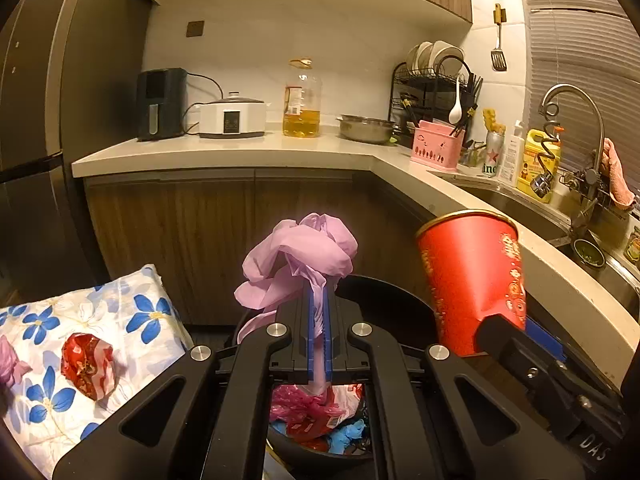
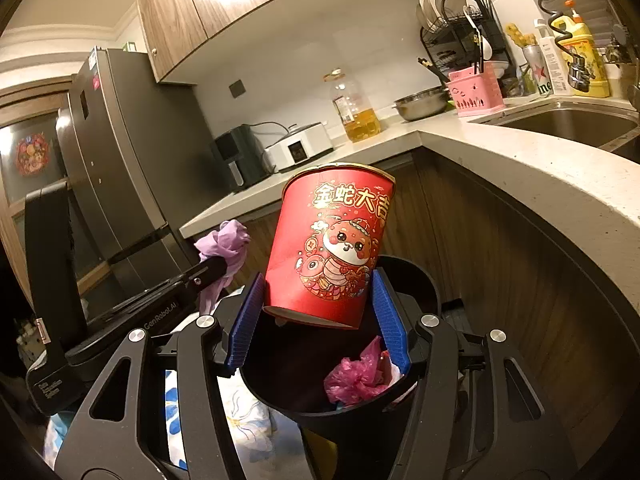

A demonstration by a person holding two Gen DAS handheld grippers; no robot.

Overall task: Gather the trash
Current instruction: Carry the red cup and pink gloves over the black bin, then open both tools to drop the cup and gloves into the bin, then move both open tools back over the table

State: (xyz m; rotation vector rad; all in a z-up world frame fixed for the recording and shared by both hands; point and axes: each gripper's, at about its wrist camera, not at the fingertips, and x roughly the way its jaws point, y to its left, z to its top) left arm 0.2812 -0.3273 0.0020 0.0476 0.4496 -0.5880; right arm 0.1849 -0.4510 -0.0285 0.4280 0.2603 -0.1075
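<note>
Over the open black bin (image 2: 416, 280), the left gripper (image 1: 319, 320) pinches a limp, light purple glove (image 1: 296, 256) that will drape and cling, while the right gripper (image 2: 320, 304) squeezes a stiff but crushable red paper cup (image 2: 328, 240) low on its sides, near the base.

Home kitchen: sink w/ faucet (image 1: 576, 112), dish rack (image 1: 434, 92), fridge (image 2: 116, 168), countertop (image 1: 224, 152) appliances.

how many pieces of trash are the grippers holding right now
2: a purple glove pinched in the left hand-held gripper, and a red cup between the right hand-held gripper's pads, both above the bin.
</note>
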